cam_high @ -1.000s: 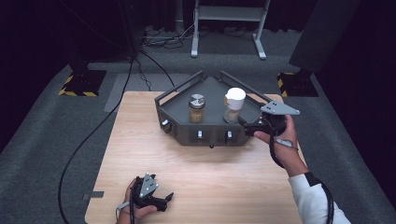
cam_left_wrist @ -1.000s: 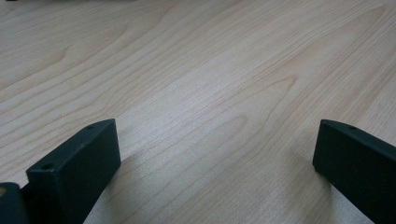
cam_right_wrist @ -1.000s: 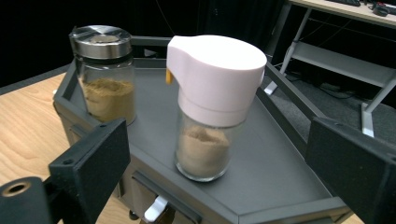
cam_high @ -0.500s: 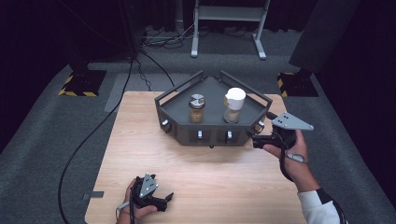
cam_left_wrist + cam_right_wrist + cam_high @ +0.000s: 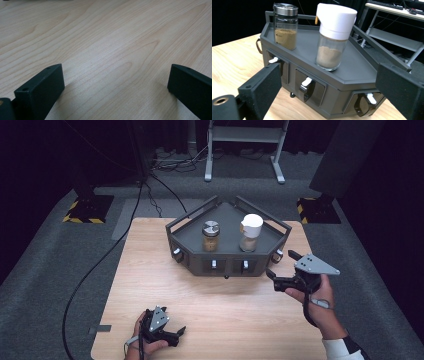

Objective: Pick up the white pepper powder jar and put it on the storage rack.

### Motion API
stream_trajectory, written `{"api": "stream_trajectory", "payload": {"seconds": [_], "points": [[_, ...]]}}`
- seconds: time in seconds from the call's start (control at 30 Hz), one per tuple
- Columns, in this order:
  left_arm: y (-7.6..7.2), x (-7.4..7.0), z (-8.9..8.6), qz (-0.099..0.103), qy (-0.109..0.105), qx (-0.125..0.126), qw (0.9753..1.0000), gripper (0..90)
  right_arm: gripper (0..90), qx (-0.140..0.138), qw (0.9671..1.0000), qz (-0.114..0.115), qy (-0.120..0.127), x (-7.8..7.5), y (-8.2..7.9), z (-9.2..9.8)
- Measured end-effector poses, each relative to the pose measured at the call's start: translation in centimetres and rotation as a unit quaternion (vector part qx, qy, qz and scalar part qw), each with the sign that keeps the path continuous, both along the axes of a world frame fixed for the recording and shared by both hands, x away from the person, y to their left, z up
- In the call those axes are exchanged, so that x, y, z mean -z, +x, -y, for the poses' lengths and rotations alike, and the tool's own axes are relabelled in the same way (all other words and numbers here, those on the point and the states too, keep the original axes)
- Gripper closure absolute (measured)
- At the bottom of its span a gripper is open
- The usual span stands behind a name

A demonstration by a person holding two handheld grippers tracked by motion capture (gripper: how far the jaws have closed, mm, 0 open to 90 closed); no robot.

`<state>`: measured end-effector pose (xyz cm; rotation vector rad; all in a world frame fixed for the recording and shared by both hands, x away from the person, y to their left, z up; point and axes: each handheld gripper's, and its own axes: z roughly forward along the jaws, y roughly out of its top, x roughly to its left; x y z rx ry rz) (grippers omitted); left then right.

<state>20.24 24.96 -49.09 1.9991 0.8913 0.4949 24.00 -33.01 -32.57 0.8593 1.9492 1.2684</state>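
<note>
Right claw (image 5: pixel 281 270) stood open and empty, just off the grey rack (image 5: pixel 227 265) at its 4 o'clock corner. The white-capped jar (image 5: pixel 250 232) sat upright on the rack top, at 3 o'clock from the steel-lidded jar (image 5: pixel 211 236). Left claw (image 5: pixel 177 334) rested open on the tabletop (image 5: pixel 150 275), at 7 o'clock from the rack, well apart.
</note>
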Motion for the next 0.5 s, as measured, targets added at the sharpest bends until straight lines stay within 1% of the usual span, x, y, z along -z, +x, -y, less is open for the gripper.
{"api": "stream_trajectory", "payload": {"seconds": [0.2, 0.23, 0.43, 0.5], "points": [[0.0, 0.0, 0.0, 0.000, 0.000, 0.000, 1.0000, 0.7, 6.8, 0.002, 0.9999, -0.003, -0.010, 0.8, -0.9, 0.2], [0.0, 0.0, 0.0, 0.000, 0.000, 0.000, 1.0000, 0.7, 6.8, 0.003, 0.9999, -0.004, -0.014, 1.1, -1.0, 0.3], [0.0, 0.0, 0.0, 0.000, 0.000, 0.000, 1.0000, 0.7, 6.8, 0.005, 0.9997, -0.014, -0.018, 2.4, -1.6, 0.8], [0.0, 0.0, 0.0, 0.000, 0.000, 0.000, 1.0000, 0.8, 6.8, 0.009, 0.9995, -0.018, -0.025, 2.9, -1.8, 0.8]]}}
